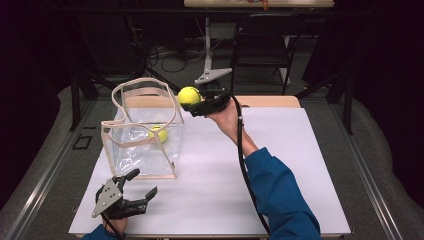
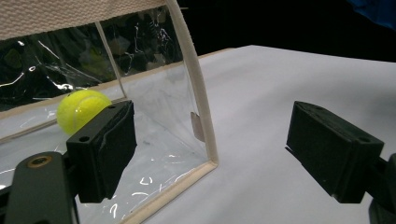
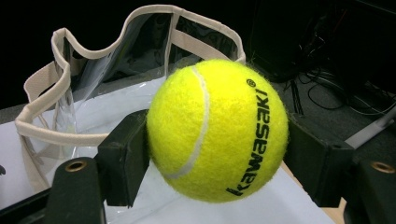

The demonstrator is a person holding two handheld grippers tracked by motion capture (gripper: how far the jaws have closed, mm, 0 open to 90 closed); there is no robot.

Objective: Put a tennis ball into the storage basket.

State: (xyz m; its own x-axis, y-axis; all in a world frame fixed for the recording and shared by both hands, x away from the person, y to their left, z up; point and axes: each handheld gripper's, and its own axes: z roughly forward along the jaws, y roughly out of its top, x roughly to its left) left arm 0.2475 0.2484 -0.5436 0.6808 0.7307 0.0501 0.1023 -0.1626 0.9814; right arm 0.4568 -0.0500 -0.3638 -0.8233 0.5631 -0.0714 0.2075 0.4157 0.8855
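A clear plastic bag (image 1: 142,130) with cream trim stands upright on the white table top (image 1: 280,165), its mouth open. One yellow tennis ball (image 1: 159,134) lies inside it, seen through the wall in the left gripper view as the inner ball (image 2: 81,108). My right gripper (image 1: 196,104) is held in the air by the bag's far right rim, shut on a second tennis ball (image 1: 189,95); the held ball (image 3: 217,128) sits squeezed between both pads. My left gripper (image 1: 142,185) rests near the front left edge, jaws open and empty, pointing at the bag's near corner (image 2: 208,161).
A black chair (image 1: 262,45) and a stand foot (image 1: 212,75) are on the floor beyond the table. Cables trail from both grippers. A metal rail (image 1: 40,175) runs along the left of the table.
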